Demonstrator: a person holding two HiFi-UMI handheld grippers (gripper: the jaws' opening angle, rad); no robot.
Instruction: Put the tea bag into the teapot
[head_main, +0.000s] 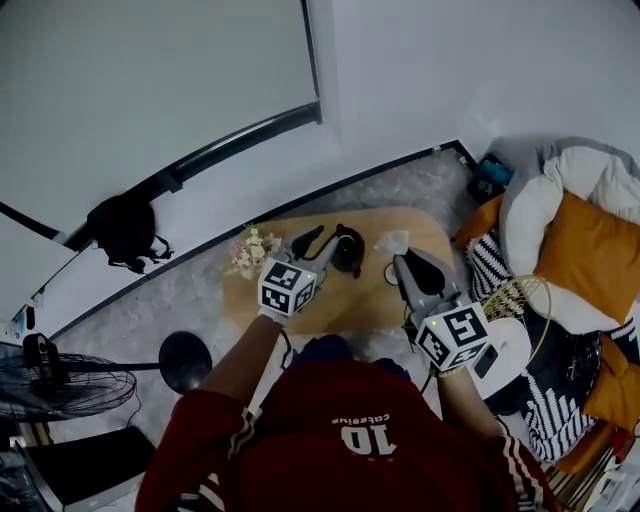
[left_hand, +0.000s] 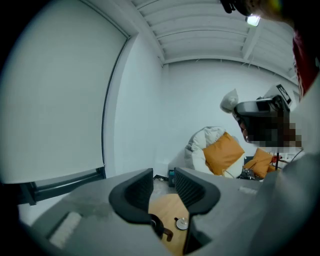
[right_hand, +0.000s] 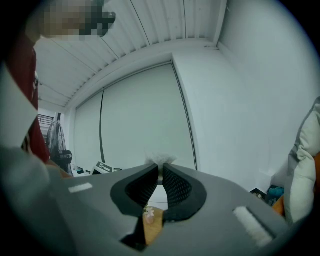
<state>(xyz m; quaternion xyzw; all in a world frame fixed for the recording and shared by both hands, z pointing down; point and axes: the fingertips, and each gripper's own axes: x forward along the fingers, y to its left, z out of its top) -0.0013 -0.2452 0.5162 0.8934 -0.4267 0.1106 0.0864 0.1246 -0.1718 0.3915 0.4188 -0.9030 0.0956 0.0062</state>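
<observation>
Wood table (head_main: 352, 296): low, seen from steeply above. A black teapot (head_main: 347, 250) stands near its middle and flowers (head_main: 250, 252) at its left end.
Tea bag (right_hand: 160, 160): a white, fuzzy tuft pinched at the tips of the right gripper (right_hand: 160, 169), up in the air and short of the pot.
Right gripper jaws: nearly together, clamped on the bag.
Left gripper (left_hand: 164, 175): jaws apart with nothing between them. The table and pot show through the gap below.
Small round piece (head_main: 390, 272): on the table just right of the pot. Likely its lid, not certain.
Done: the bag is off the table and in the grip.
Left to do: bring it over the pot's mouth, lower it, let go. Whether the mouth is open, cannot tell.
</observation>
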